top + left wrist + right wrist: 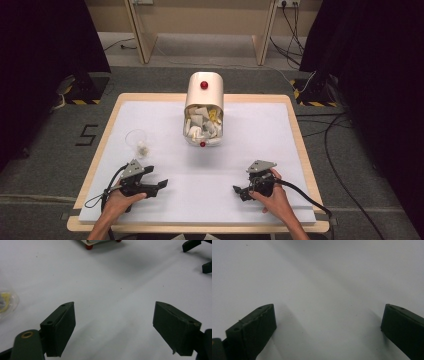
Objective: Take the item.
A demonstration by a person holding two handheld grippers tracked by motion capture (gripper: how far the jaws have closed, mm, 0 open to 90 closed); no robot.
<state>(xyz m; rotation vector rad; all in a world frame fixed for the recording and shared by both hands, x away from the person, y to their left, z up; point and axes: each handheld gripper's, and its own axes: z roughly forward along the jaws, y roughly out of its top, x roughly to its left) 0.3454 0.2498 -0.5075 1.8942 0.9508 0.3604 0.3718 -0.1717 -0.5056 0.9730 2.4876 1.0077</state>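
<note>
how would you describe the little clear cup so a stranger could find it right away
Start at the cream bin lying on its side mid-table, spilling white scraps. Look left and nearer the person: the small clear plastic cup stands alone on the white mat. It is the see-through item, holding a few pale bits.

One cream bin [204, 90] of crumpled scraps, one clear cup [137, 139], two tongs, one table [260, 125]

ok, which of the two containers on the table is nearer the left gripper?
The small clear cup, just beyond the left gripper near the table's left edge. The cream bin full of packets stands farther off, at the table's middle back.
</note>
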